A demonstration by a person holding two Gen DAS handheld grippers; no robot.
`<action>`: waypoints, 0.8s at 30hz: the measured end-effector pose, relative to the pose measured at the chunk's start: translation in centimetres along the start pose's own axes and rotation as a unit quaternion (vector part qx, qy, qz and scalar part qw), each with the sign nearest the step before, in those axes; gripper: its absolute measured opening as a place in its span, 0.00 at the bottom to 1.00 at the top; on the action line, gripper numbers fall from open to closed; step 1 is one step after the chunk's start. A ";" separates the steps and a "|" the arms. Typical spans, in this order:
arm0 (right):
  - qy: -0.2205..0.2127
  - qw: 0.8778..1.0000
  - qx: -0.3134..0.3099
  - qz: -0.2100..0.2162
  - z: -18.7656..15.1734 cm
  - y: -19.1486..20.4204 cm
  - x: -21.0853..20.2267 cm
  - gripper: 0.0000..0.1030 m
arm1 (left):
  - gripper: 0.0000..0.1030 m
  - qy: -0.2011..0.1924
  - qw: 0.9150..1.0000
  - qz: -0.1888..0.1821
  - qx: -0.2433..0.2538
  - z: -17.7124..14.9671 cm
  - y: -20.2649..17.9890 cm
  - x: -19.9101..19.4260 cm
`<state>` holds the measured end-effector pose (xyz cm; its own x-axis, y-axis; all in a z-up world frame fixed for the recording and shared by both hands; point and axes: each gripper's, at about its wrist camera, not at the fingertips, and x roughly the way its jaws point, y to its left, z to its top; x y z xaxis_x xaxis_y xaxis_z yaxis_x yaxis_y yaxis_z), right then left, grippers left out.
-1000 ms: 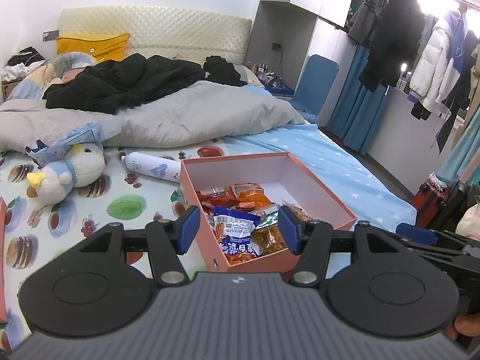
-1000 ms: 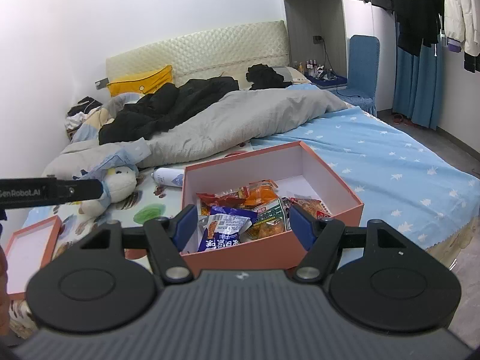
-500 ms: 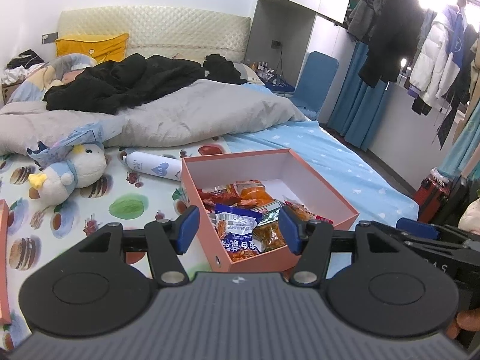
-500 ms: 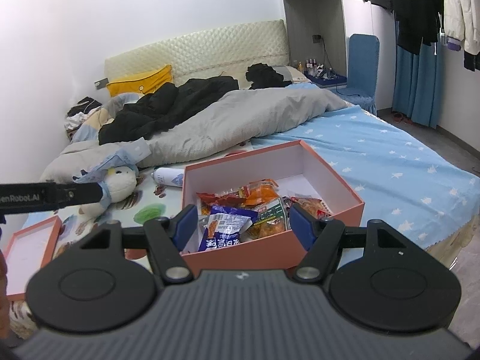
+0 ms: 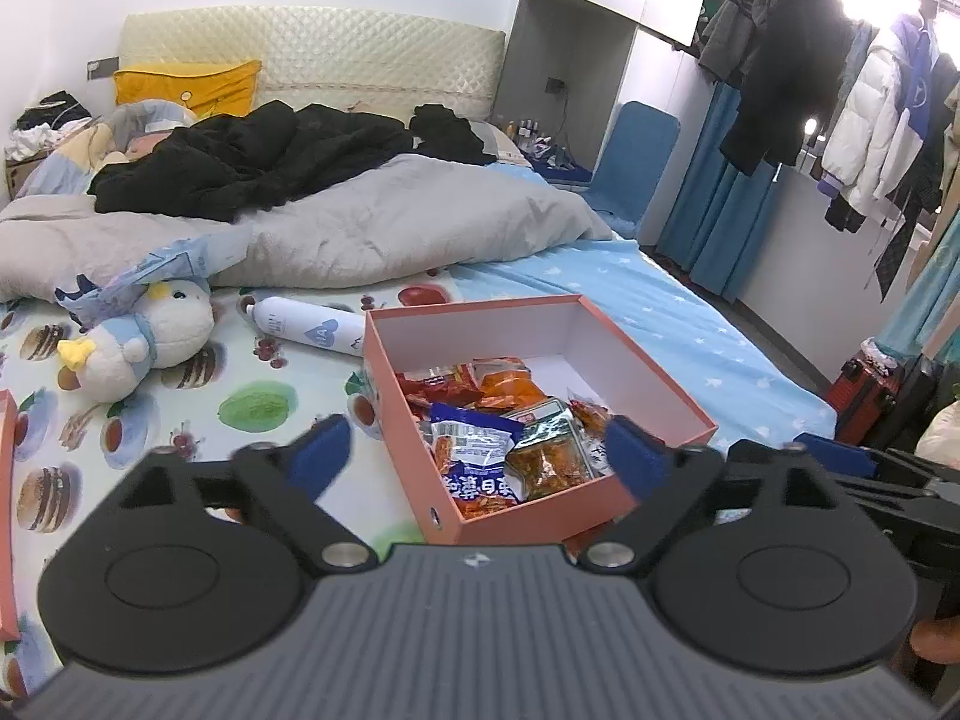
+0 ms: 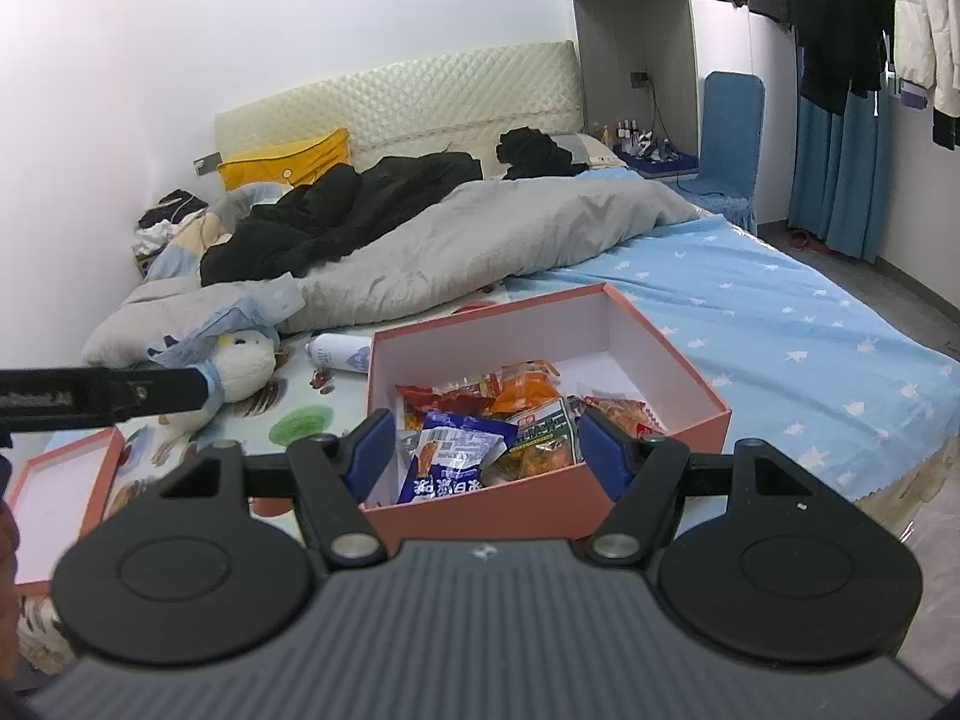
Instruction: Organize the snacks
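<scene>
A: Our left gripper [image 5: 477, 450] has just been opening; its jaws stand wide with nothing between them. Our right gripper [image 6: 483, 444] hangs part open and also empty. Both sit short of the pink box [image 5: 654, 387] on the bed [image 5: 708, 324].

B: Then we judge the next step to be a pick from the box. The blue packet [image 5: 474, 456] lies on top at the near end, so we'd come down over it and pinch a loose edge, not press into the pile.

A: And we should keep the fingers off the near wall, or the light box may slide on the sheet.

B: What's inside?

A: Snack packets crowded into the near half: red packets [image 5: 435, 384], an orange packet [image 5: 507, 381], a green-labelled packet [image 5: 549, 450]. The far half shows bare white floor.

B: The lid [image 6: 66, 486] lies open-side up and empty, well apart on the left.
</scene>
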<state>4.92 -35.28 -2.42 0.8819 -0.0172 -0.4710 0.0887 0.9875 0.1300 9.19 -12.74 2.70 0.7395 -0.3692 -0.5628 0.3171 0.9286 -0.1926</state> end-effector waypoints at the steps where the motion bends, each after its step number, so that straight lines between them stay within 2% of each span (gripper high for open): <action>1: -0.002 1.000 0.000 -0.001 0.0 0.0 0.0 0.68 | 0.95 0.001 1.000 -0.002 -0.002 0.0 0.1 0.0; 4: -0.007 1.000 0.005 0.002 0.2 -0.3 -0.1 0.92 | 0.96 0.000 1.000 0.004 -0.004 0.1 0.2 0.0; 6: -0.012 1.000 0.011 -0.002 0.3 -0.5 -0.2 1.00 | 0.97 0.000 1.000 0.010 -0.006 0.1 0.2 0.1; 11: -0.013 0.999 0.029 -0.006 0.4 -0.9 -0.1 1.00 | 0.98 0.000 1.000 0.017 -0.008 0.0 0.5 0.0; 24: -0.010 1.000 0.020 -0.007 0.6 -1.0 -0.2 1.00 | 0.98 0.004 0.999 0.037 -0.001 0.4 0.4 0.2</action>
<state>4.98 -36.31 -1.93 0.8896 -0.0353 -0.4554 0.1196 0.9802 0.1575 9.64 -12.44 2.84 0.7560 -0.2995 -0.5821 0.2612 0.9533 -0.1514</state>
